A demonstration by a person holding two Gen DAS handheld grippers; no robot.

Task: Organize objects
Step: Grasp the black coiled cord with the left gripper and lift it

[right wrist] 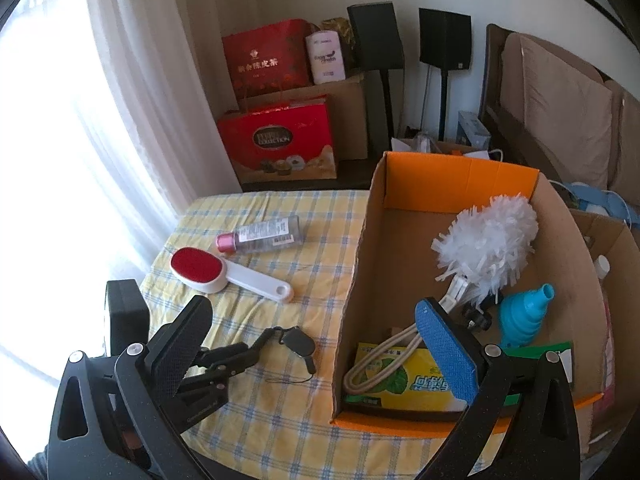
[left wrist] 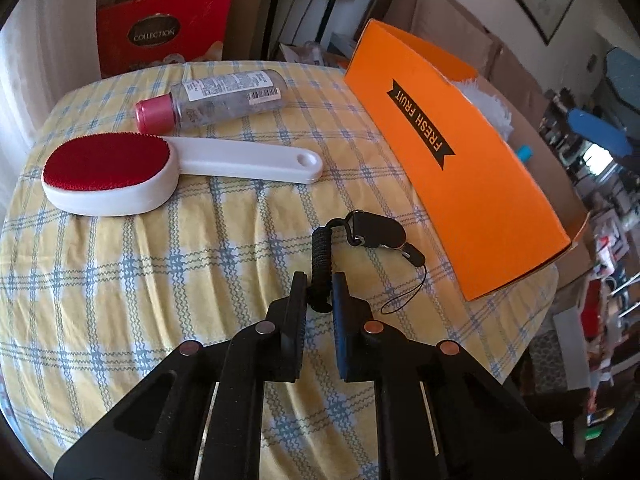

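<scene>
The left tool (left wrist: pixel 320 292) is clenched on the near end of the black coiled lanyard (left wrist: pixel 321 258), its 2 fingers pressed against the coil from either side. No earlier view is needed to read this: the coil fills the narrow gap between the pads. The lanyard lies on the checked table (left wrist: pixel 160 280), its long axis running straight away from the tool toward the orange box (left wrist: pixel 460 160). At the far end of the coil a black clip piece (left wrist: pixel 384 232) bends off toward the box, and a thin cord loop (left wrist: pixel 404 300) trails on the cloth just beside the box's near corner.

The relation that matters for the next move, as I judge it, is box to lanyard: the box stands just beside the lanyard, on the side of the clip piece, with its wall rising between the 2. The lanyard would have to be lifted above that wall and carried across it, with the loose clip end and cord loop hanging below the grip and liable to catch the rim.

The right tool (right wrist: pixel 320 340) is released, its fingers spread wide and holding nothing; its blue finger (right wrist: pixel 444 344) sits over the box's open interior, above the yellow packet (right wrist: pixel 400 384) and near the white duster (right wrist: pixel 488 240). The left tool is the nearer one to the lanyard. Farther from the box lie the red-faced lint brush (left wrist: pixel 120 172) and the pink-capped bottle (left wrist: pixel 216 98), both still on the table.
</scene>
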